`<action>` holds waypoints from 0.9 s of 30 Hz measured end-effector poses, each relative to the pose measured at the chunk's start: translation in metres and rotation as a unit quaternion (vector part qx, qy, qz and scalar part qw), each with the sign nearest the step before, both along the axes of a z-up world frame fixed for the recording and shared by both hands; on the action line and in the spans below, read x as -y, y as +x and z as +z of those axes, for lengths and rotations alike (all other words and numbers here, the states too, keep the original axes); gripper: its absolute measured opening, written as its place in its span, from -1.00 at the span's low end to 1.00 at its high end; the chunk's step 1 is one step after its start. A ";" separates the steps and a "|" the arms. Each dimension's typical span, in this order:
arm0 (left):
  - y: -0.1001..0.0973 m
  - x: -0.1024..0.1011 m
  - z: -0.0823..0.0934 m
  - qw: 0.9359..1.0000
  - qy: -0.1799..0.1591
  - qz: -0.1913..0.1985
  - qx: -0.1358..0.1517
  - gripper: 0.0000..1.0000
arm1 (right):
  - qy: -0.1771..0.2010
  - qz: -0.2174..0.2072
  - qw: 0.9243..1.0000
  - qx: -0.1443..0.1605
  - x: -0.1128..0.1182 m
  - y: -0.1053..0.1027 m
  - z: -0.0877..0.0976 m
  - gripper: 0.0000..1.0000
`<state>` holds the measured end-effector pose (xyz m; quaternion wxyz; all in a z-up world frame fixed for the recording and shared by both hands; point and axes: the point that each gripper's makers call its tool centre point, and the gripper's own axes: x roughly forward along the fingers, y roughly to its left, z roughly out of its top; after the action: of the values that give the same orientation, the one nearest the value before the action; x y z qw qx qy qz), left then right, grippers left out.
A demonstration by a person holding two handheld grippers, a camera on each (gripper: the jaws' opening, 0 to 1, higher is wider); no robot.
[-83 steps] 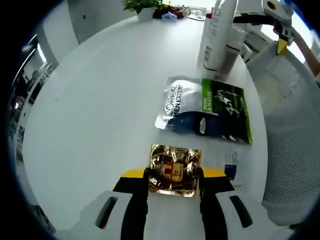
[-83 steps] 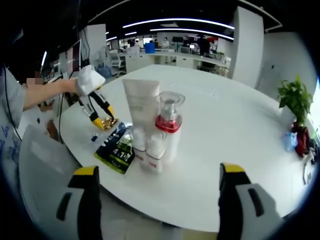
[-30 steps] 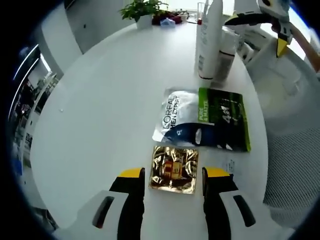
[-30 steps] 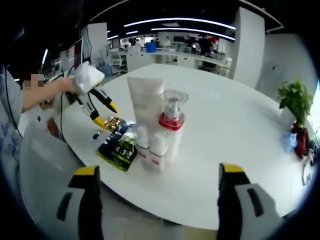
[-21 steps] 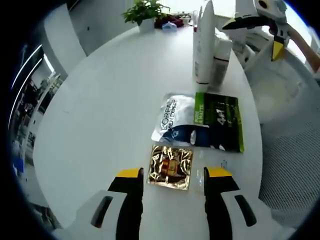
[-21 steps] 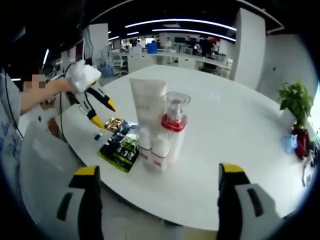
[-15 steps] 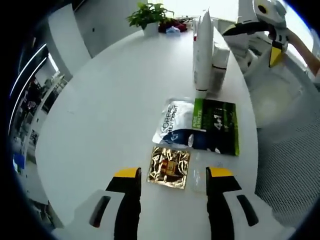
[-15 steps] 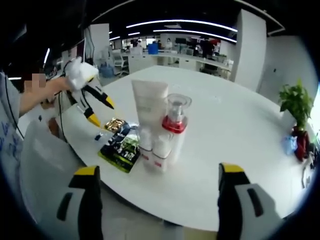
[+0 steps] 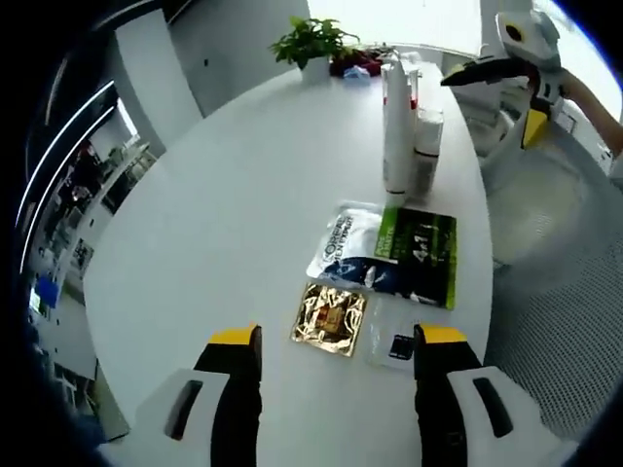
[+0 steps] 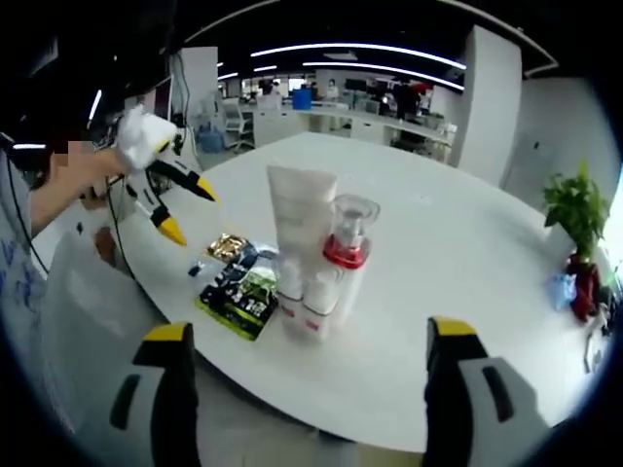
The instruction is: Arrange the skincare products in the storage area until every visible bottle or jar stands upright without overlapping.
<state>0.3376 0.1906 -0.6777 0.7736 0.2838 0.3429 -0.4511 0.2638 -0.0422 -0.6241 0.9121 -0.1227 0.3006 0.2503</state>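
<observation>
Gold sachet [image 9: 329, 319] lies flat on worktop [image 9: 224, 214] beside green pouch [image 9: 389, 253]; bottles [image 10: 316, 258] upright, grouped. Both tongs [image 9: 331, 345] [image 10: 302, 341] spread, empty. Looks nearly done.

Gold foil sachet [image 9: 329, 319]; green-black-white pouch [image 9: 389, 255]; white tube [image 10: 297, 243]; pump bottle [image 10: 345, 263], seemingly red-collared.
</observation>
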 end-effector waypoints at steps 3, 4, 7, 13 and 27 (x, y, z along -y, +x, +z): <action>-0.005 -0.002 0.005 1.000 -0.008 0.007 0.005 0.27 | 0.003 -0.002 1.000 0.006 -0.001 -0.001 0.002 0.99; -0.007 -0.003 0.006 1.000 -0.009 0.008 0.006 0.28 | 0.004 -0.002 1.000 0.007 -0.002 -0.001 0.003 0.99; -0.014 -0.005 0.008 1.000 -0.010 0.014 0.004 0.30 | 0.010 -0.002 1.000 0.013 -0.004 -0.002 0.005 0.99; -0.025 -0.007 0.015 0.999 -0.020 0.021 0.015 0.41 | 0.011 -0.001 1.000 0.017 -0.006 -0.002 0.004 0.99; -0.050 -0.001 0.041 0.994 -0.078 0.054 0.052 0.64 | 0.027 -0.007 0.999 0.042 -0.007 -0.002 0.013 0.99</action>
<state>0.2877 0.1916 -0.6366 0.8330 0.2268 0.2811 -0.4191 0.2622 -0.0349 -0.6111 0.9286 -0.1063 0.2565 0.2463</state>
